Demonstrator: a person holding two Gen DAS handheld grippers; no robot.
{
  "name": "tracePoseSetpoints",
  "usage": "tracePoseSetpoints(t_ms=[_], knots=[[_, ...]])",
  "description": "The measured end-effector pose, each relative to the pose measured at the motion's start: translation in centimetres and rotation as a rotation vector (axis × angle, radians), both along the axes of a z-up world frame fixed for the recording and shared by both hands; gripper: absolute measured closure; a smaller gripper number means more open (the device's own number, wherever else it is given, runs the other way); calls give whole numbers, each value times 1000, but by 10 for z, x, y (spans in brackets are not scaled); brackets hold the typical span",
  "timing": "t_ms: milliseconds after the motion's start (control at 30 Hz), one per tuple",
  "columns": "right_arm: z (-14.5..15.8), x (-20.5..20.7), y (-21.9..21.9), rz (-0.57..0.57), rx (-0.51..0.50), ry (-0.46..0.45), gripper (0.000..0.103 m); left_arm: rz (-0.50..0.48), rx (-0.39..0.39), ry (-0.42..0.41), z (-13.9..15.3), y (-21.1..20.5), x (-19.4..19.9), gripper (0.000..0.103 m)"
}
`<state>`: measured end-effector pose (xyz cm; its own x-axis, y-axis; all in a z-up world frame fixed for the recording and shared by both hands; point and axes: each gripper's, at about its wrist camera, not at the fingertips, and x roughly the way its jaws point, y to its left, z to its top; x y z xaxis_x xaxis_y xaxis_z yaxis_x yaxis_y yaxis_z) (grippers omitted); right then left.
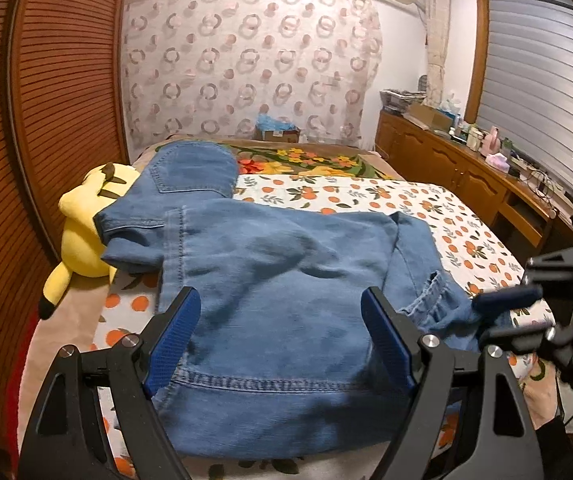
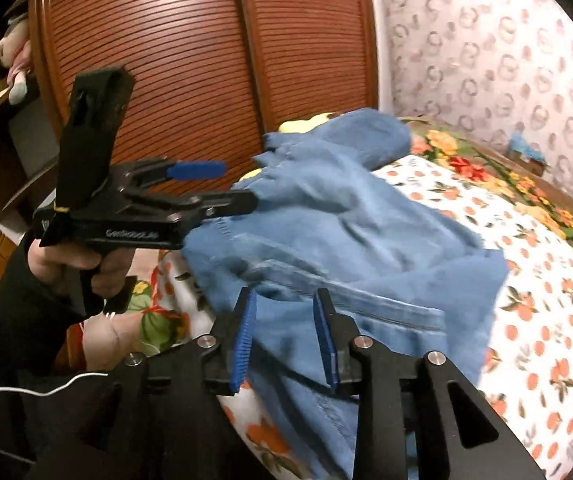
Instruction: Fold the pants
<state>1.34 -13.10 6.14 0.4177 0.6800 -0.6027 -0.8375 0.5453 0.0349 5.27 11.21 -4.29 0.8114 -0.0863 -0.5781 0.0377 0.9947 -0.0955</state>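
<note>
Blue denim pants (image 1: 270, 280) lie partly folded on the bed, hem end toward me and waist end far left. My left gripper (image 1: 282, 312) hovers wide open over the near hem, holding nothing. My right gripper (image 2: 284, 312) is open just above the pants (image 2: 346, 232) near a seam, empty. The left gripper (image 2: 222, 184) also shows in the right wrist view, open at the pants' left edge. The right gripper (image 1: 506, 312) shows blurred in the left wrist view at the pants' right edge.
The bed has an orange-print sheet (image 1: 438, 216) and a floral blanket (image 1: 306, 160). A yellow plush toy (image 1: 86, 224) lies by the pants at the left. A slatted wooden wardrobe (image 1: 46, 120) stands left, a wooden counter (image 1: 466, 168) with clutter right.
</note>
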Motion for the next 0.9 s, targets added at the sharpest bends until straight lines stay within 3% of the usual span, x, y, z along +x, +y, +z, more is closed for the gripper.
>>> tracePoseSetpoints(t_ms=[233, 433, 700, 900], knots=[[4, 6, -28, -106, 6, -41, 67, -41, 1, 2, 1, -17, -2, 20], [-22, 26, -24, -196, -66, -61, 64, -96, -18, 5, 4, -34, -11, 20], [-33, 35, -37, -195, -43, -3, 64, -181, 0, 58, -13, -65, -20, 20], [-33, 32, -51, -187, -12, 23, 63, -188, 10, 114, -34, -69, -18, 20]])
